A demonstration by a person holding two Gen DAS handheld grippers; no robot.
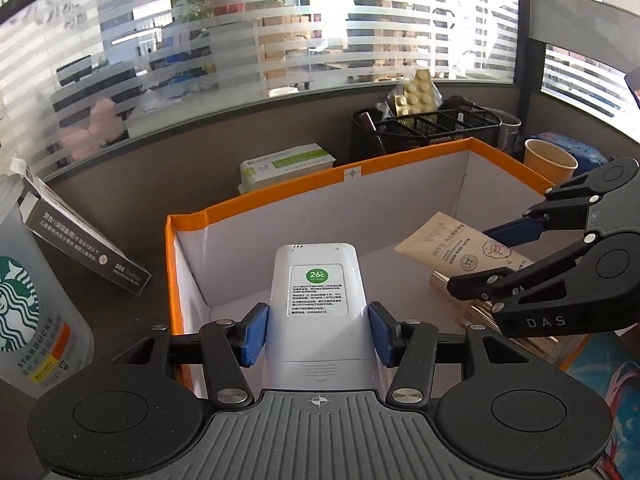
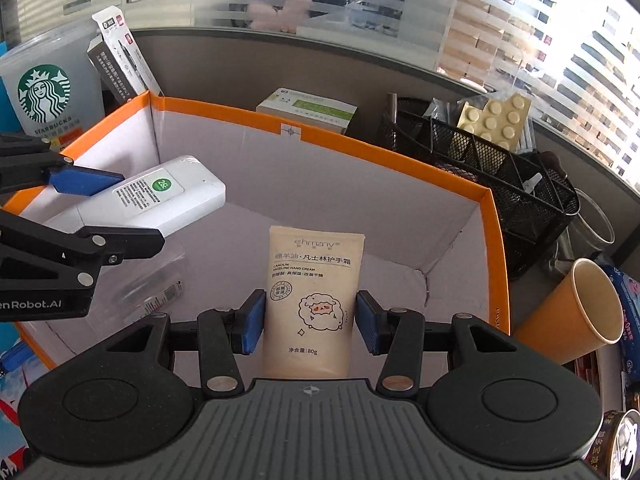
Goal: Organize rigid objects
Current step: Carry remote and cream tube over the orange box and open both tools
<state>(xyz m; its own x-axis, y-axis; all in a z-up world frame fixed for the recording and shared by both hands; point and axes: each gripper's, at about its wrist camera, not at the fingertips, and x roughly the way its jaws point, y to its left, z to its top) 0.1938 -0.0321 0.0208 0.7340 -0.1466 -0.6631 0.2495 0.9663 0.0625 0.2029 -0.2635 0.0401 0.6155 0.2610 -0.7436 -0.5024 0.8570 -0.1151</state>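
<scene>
My left gripper (image 1: 316,334) is shut on a white remote control (image 1: 316,292), its blue pads pressed on both sides. The remote hangs over the near left corner of an orange-rimmed cardboard box (image 1: 280,194). My right gripper (image 2: 310,322) is shut on a beige hand cream tube (image 2: 314,280), held inside the same box (image 2: 360,140). The right wrist view shows the left gripper (image 2: 132,210) with the remote (image 2: 160,200) at the left. In the left wrist view the right gripper (image 1: 488,258) and the tube (image 1: 452,246) are at the right. A clear case (image 2: 156,288) lies on the box floor.
Left of the box stand a Starbucks cup (image 2: 44,92) and a dark carton (image 2: 120,60). Behind it lies a green-and-white box (image 2: 308,108). A black mesh organizer (image 2: 480,160) and an orange paper cup (image 2: 572,312) stand at the right, a can (image 2: 624,444) nearer.
</scene>
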